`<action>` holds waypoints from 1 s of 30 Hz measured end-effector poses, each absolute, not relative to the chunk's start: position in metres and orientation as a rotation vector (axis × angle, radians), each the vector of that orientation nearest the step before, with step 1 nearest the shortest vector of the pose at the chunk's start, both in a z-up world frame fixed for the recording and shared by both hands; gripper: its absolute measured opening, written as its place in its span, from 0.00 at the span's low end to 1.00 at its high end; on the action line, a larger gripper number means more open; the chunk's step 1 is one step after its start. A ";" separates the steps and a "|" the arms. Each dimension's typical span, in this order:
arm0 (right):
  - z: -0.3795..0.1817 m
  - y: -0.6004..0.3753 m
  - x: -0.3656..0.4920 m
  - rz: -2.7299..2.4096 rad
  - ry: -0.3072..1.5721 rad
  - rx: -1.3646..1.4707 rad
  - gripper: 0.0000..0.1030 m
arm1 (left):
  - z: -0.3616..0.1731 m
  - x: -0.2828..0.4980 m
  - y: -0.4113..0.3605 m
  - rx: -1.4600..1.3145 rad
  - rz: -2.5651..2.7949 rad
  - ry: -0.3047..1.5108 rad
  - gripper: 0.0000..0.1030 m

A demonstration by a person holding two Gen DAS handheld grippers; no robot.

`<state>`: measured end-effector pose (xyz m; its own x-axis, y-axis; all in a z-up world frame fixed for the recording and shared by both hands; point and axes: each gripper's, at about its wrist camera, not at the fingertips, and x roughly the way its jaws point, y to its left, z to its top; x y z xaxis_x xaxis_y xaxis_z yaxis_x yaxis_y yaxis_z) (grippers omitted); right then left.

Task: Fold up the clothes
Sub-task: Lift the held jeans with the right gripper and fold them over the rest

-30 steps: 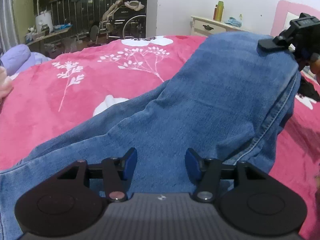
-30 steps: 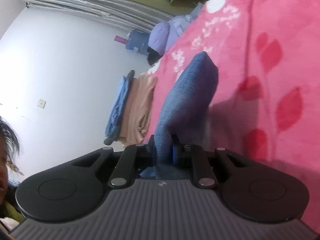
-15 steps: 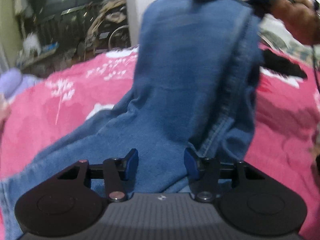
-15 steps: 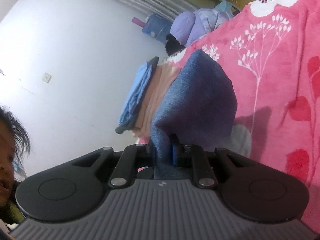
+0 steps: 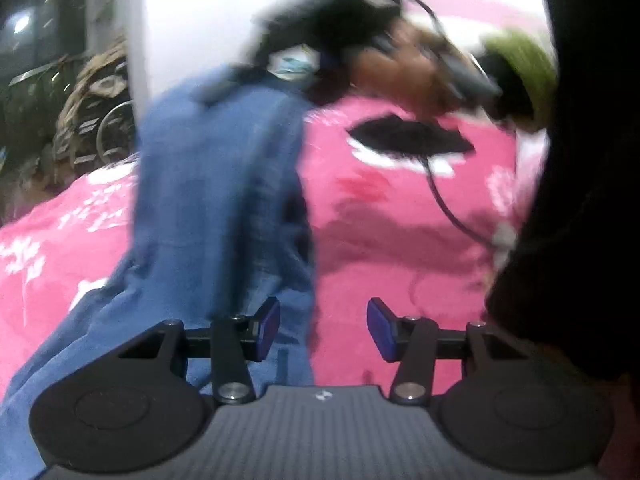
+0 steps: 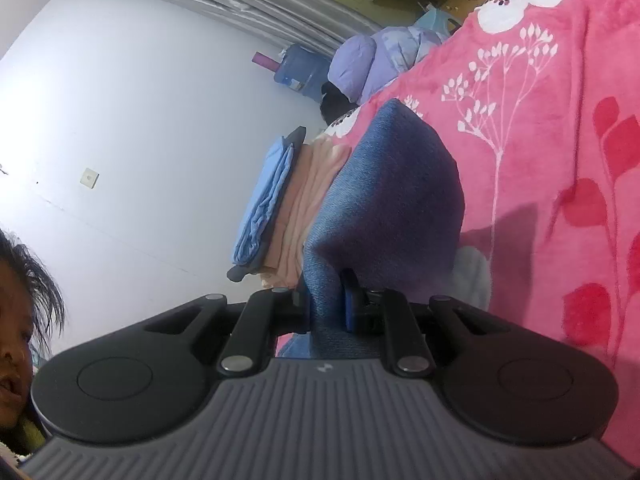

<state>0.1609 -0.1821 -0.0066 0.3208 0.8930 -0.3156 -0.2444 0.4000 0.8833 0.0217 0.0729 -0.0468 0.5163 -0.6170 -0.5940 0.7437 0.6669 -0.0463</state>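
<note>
A pair of blue jeans (image 5: 216,184) hangs up off the pink flowered blanket (image 5: 400,220), lifted at its top by my right gripper, which is a dark blur (image 5: 320,40) in the left wrist view. In the right wrist view my right gripper (image 6: 326,304) is shut on a fold of the jeans (image 6: 392,184). My left gripper (image 5: 323,328) stands open low beside the hanging denim. The cloth's right edge reaches into the gap behind the left pad, and neither pad presses on it.
A stack of folded clothes (image 6: 288,200), blue over peach, lies at the bed's far side by the white wall. A purple jacket (image 6: 368,64) and a water jug (image 6: 296,72) lie beyond. A black cloth (image 5: 408,140) and a person's dark sleeve (image 5: 580,160) are to the right.
The right gripper has lifted the jeans higher off the bed. The left gripper's view has swung right, so the denim now hangs left of centre. The left jaws have narrowed slightly.
</note>
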 end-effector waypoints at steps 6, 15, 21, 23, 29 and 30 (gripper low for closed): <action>-0.013 -0.188 0.159 0.880 0.936 0.862 0.13 | -0.049 0.078 0.106 0.144 -0.535 0.653 0.48; -0.016 -0.186 0.156 0.896 0.947 0.839 0.13 | -0.071 0.069 0.060 0.362 -0.673 0.644 0.46; -0.017 -0.189 0.157 0.925 0.946 0.825 0.13 | -0.060 0.109 0.091 0.201 -0.627 0.665 0.50; -0.020 -0.190 0.157 0.935 0.949 0.835 0.13 | -0.068 0.131 0.091 0.152 -0.611 0.708 0.50; -0.018 -0.182 0.156 0.972 0.958 0.792 0.13 | -0.091 0.161 0.109 -0.042 -0.594 0.819 0.50; -0.017 -0.180 0.156 0.978 0.960 0.789 0.13 | -0.090 0.161 0.110 -0.044 -0.595 0.817 0.50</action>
